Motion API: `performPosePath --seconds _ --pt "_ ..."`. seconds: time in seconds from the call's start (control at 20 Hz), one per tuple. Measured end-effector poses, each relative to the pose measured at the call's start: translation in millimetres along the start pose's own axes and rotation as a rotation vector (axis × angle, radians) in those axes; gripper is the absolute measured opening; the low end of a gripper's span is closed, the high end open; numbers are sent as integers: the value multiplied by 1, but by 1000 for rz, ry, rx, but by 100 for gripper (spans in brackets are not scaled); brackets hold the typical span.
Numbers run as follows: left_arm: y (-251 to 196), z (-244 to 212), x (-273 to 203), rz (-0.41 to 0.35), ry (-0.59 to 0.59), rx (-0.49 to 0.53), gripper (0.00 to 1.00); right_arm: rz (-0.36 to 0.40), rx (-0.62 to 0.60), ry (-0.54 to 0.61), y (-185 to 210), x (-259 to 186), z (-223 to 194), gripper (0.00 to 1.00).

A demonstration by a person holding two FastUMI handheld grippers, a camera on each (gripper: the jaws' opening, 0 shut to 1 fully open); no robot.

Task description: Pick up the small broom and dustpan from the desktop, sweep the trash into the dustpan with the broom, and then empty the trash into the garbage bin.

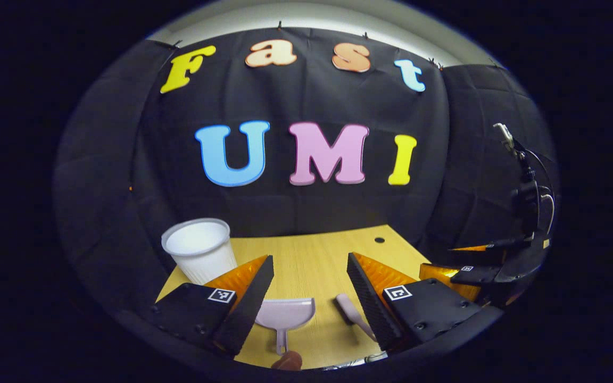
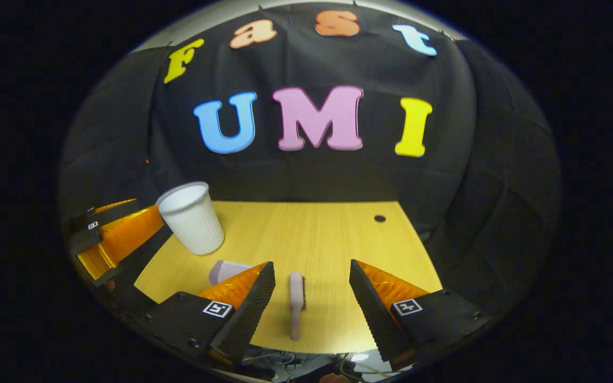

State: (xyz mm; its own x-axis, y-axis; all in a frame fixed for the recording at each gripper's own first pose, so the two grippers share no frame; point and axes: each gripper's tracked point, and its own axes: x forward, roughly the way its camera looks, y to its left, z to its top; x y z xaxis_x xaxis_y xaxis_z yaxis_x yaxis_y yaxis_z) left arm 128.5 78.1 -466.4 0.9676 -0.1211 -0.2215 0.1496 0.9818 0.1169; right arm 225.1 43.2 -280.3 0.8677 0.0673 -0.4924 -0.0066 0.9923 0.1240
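dustpan [image 1: 285,315] between open left claw [image 1: 309,298], broom [image 2: 296,303] between open right claw [image 2: 312,303]

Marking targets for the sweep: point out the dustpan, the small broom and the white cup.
dustpan [image 1: 285,313]: left gripper view, on its flat tray.
small broom [image 2: 296,287]: right gripper view, on its head.
white cup [image 2: 193,221]: right gripper view, on its ribbed side.

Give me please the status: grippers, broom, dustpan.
Left gripper open above dustpan. Right gripper open over broom. Both tools flat on desk, untouched. White cup stands beside the dustpan.
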Motion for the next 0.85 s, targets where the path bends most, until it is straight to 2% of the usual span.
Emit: performPosePath --seconds 0.15,0.25,0.35,0.4,0.45,0.5,0.55,0.6,0.65,0.7,0.75,0.8,0.85 --pt "-2 1 -24 15 -200 15 82 -37 -50 -213 -2 -35 51 93" --pt "-10 -10 -26 35 -265 59 85 -50 -40 -335 -2 -59 72 93" --pt "-15 -13 -22 48 -315 106 82 -98 -79 -439 -9 -82 96 93" --pt "-16 -13 -24 48 -318 111 82 -103 -92 -462 -8 -86 105 88" --pt "-17 -16 -22 46 -303 107 82 -111 -96 -478 -9 -90 108 88" --pt "-13 -10 -25 57 -292 99 82 -115 -100 -489 -11 -91 111 93" --pt "-9 -5 -27 77 -300 96 86 -130 -104 -498 -16 -91 114 93" --pt "-8 -4 -28 105 -307 96 82 -157 -111 -508 -24 -91 118 88" --pt "-2 -4 -30 127 -307 96 83 -168 -115 -493 -29 -90 118 93" --pt "4 -9 -32 138 -304 95 85 -178 -116 -470 -32 -88 116 88" --pt "2 -12 -33 134 -285 100 85 -168 -110 -444 -35 -84 113 93" --pt "-3 -13 -34 131 -272 108 86 -158 -104 -444 -36 -87 113 93" --pt "-8 -11 -37 143 -282 105 83 -143 -105 -455 -39 -91 113 89"
